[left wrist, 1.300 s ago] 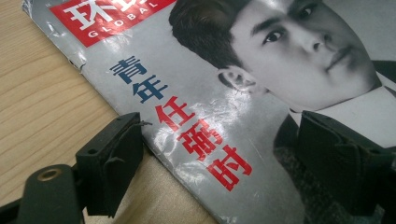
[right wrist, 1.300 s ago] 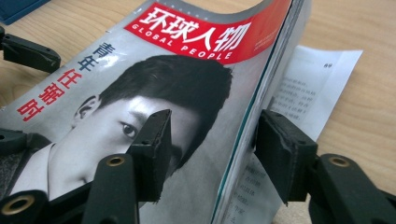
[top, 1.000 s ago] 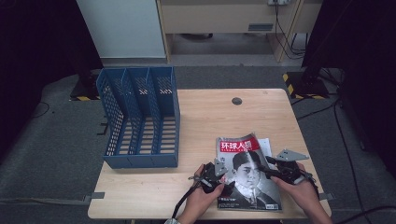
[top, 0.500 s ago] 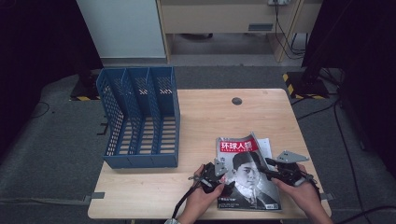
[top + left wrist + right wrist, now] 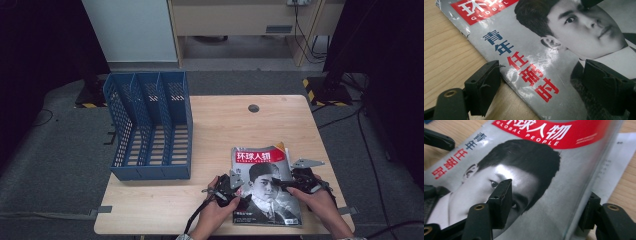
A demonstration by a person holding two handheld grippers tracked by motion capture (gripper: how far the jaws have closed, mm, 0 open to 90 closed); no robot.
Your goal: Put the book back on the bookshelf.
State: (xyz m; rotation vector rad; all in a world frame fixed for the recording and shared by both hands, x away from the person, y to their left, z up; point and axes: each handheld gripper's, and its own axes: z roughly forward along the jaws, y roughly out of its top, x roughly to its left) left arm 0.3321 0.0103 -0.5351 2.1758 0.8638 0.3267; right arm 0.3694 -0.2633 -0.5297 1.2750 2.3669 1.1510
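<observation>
A magazine (image 5: 260, 167) with a red title band and a black-and-white portrait lies at the table's front right. My left gripper (image 5: 239, 192) sits low at its left edge. In the left gripper view its jaws (image 5: 542, 66) stand apart, one pad (image 5: 484, 90) on the wood beside the spine, the other over the cover (image 5: 536, 50). My right gripper (image 5: 286, 184) reaches in from the right edge. Its jaws (image 5: 549, 188) have just been opening. One fingertip (image 5: 502, 197) hangs over the printed face and the other is past the cover's raised right edge (image 5: 584, 195), neither pressing.
A blue three-slot file rack (image 5: 150, 125) stands at the table's left. A white sheet (image 5: 614, 162) lies under the magazine's right side. A round cable hole (image 5: 253, 108) sits at the back middle. The table's front edge runs just below both hands.
My right gripper has shifted slightly at the magazine's right edge. The left gripper and the magazine stay where they were.
</observation>
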